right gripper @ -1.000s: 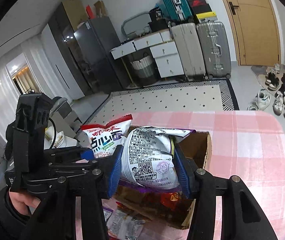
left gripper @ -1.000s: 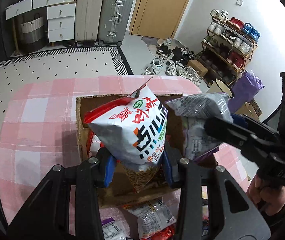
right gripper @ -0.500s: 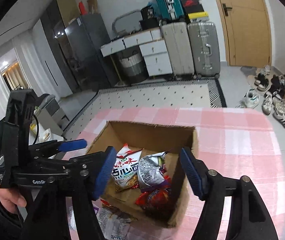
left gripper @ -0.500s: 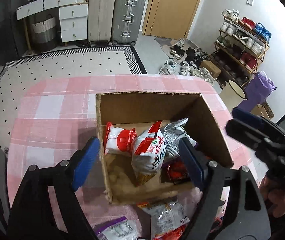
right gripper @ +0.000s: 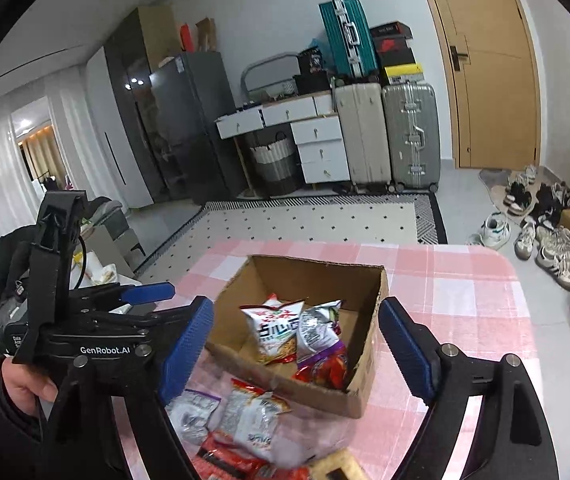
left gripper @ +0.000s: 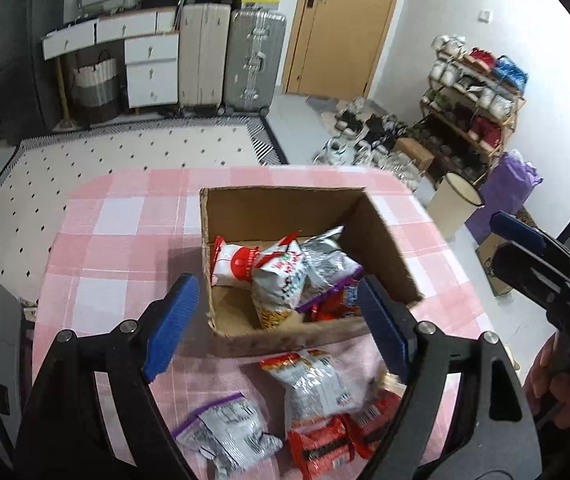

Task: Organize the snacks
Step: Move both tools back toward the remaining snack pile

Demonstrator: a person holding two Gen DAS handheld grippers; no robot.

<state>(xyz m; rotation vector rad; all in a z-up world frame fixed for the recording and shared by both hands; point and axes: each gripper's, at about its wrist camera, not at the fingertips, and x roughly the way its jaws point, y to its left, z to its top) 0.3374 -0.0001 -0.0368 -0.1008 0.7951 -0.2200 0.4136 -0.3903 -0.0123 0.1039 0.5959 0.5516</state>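
Moved: both bags dropped into box (left gripper: pixel 285 256) since a second ago; both tongs backed off.
Left gripper (left gripper: pixel 277 320): jaws opening, nothing between them.
Right gripper (right gripper: pixel 293 348): jaws opening, empty.
Done: several bags in box, incl. white-red bag (left gripper: pixel 281 276) and silver bag (left gripper: pixel 327 258).
Left: loose packs (left gripper: pixel 313 384) on table (left gripper: pixel 125 240), just in front of box.

A second ago each gripper clamped one snack bag above the cardboard box (left gripper: pixel 381 240). Now the left gripper (left gripper: pixel 281 320) and the right gripper (right gripper: pixel 297 344) are empty and their jaws are opening — nothing is between them. The white-and-red bag (left gripper: pixel 281 280) and the silver bag (left gripper: pixel 327 262) lie inside the box, at frame centre — both grippers have pulled back.
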